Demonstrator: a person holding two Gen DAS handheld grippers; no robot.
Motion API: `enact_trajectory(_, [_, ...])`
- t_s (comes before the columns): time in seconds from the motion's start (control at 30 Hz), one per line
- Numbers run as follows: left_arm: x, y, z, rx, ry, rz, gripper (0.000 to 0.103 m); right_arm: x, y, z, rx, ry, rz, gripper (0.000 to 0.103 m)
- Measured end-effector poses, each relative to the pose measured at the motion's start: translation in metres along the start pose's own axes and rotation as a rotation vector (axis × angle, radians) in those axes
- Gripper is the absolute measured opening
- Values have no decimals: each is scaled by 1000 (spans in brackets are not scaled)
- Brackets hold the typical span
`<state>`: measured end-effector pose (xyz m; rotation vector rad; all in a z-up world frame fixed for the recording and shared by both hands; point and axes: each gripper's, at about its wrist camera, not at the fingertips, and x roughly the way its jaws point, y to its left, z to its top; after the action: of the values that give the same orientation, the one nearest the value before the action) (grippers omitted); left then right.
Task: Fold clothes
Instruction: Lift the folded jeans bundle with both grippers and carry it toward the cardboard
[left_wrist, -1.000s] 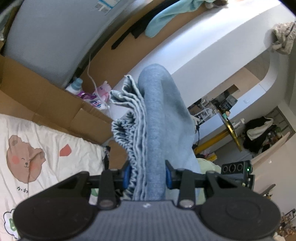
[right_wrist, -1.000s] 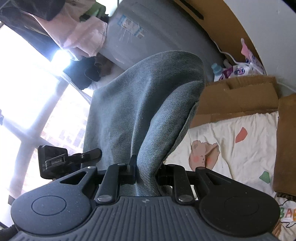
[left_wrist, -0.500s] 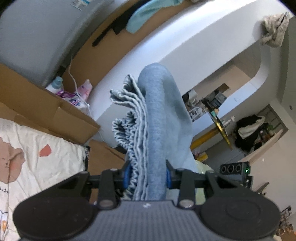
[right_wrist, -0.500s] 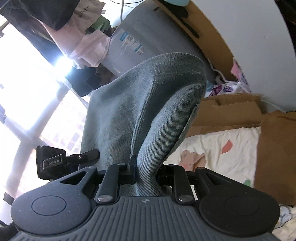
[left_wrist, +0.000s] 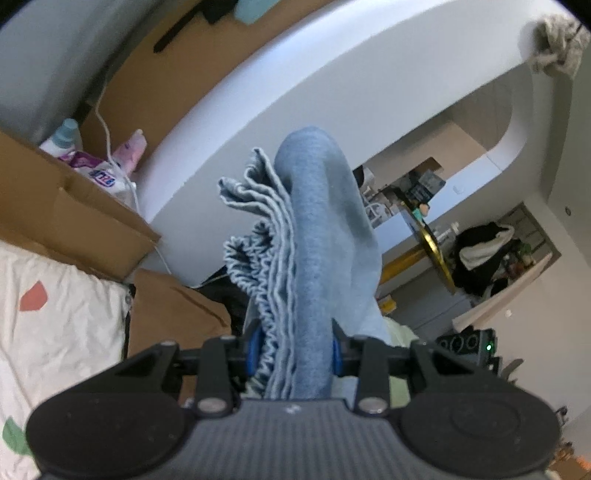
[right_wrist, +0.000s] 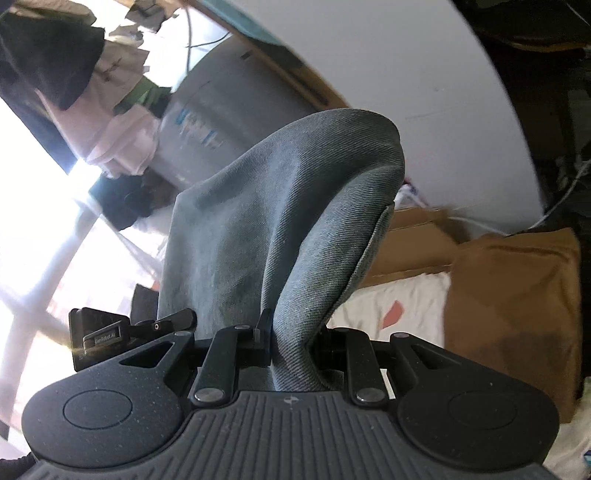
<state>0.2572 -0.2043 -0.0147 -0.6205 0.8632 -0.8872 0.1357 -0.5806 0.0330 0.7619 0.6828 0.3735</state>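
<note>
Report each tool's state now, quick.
Left tool: closed on the blue garment, gathered edge.
Right tool: closed on a fold of the same blue garment.

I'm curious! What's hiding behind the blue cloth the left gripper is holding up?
Behind the blue garment, which the left gripper pinches, a white wall curves past, with a brown cardboard box to the left. Whatever sits straight behind the cloth is covered.
</note>
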Motion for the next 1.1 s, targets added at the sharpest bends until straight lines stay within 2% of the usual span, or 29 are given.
enact_trajectory(0.33, [73, 40, -10, -29, 15, -25, 38, 18, -76, 15, 36, -16, -64, 20])
enact_trajectory(0.57, [131, 76, -20, -67, 55, -41, 38, 34, -129, 17, 61, -13, -136, 20])
enact_trajectory(0.8, [175, 106, -31, -76, 84, -66, 38, 48, -168, 7, 12, -27, -212, 20])
enact_trajectory(1.0, [207, 142, -48, -127, 109, -96, 38, 63, -192, -2, -64, 19, -289, 20])
enact_trajectory(1.1, [218, 154, -57, -136, 117, -108, 38, 70, -203, -12, -77, 9, -320, 20])
